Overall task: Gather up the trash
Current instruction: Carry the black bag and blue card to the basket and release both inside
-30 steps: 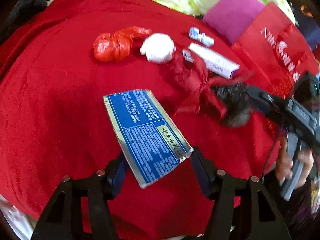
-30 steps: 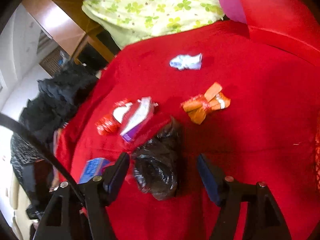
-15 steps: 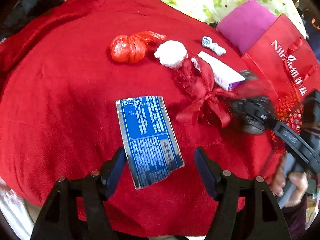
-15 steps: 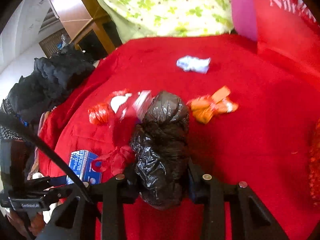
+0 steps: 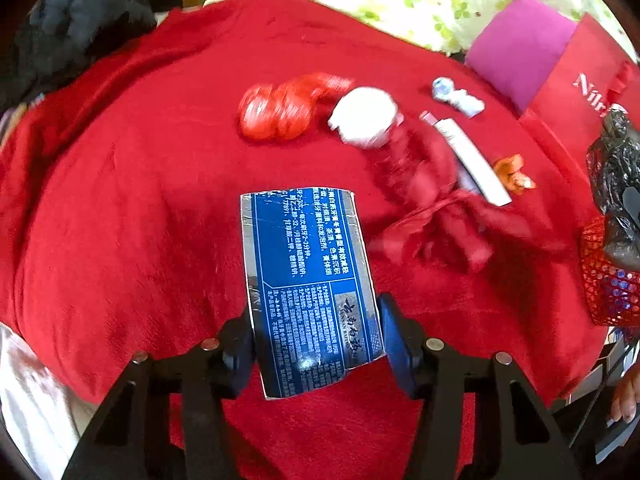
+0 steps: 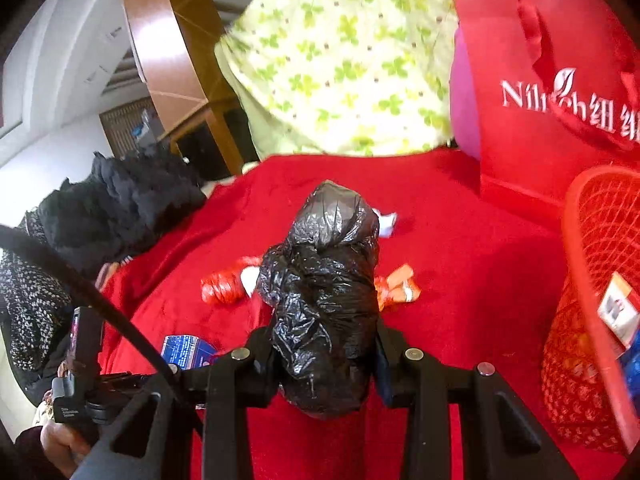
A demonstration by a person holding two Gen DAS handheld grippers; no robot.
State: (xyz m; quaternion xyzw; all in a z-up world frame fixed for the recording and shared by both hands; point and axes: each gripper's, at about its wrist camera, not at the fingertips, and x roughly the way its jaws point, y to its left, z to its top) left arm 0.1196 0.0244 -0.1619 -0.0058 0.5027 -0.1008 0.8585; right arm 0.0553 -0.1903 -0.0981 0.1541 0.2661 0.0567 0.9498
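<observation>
The left wrist view looks forward and down along the left gripper (image 5: pixel 316 344) over the red cloth (image 5: pixel 120 200), close to the blue packet (image 5: pixel 308 280) at its fingers, facing the red paper bag (image 5: pixel 580 92) at far right; the right wrist view sits lower and nearer level behind the right gripper (image 6: pixel 324 356), facing the green-patterned fabric (image 6: pixel 340 60), its centre filled by the black plastic bag (image 6: pixel 324 292); both views share the red cloth, the red wad (image 5: pixel 276 114) (image 6: pixel 220 286), the orange wrapper (image 5: pixel 512 172) (image 6: pixel 400 286), the red paper bag (image 6: pixel 540 100) and the red mesh basket (image 5: pixel 604 280) (image 6: pixel 592 280).

Both claws (image 5: pixel 316 344) (image 6: pixel 324 356) clamped, loaded.
</observation>
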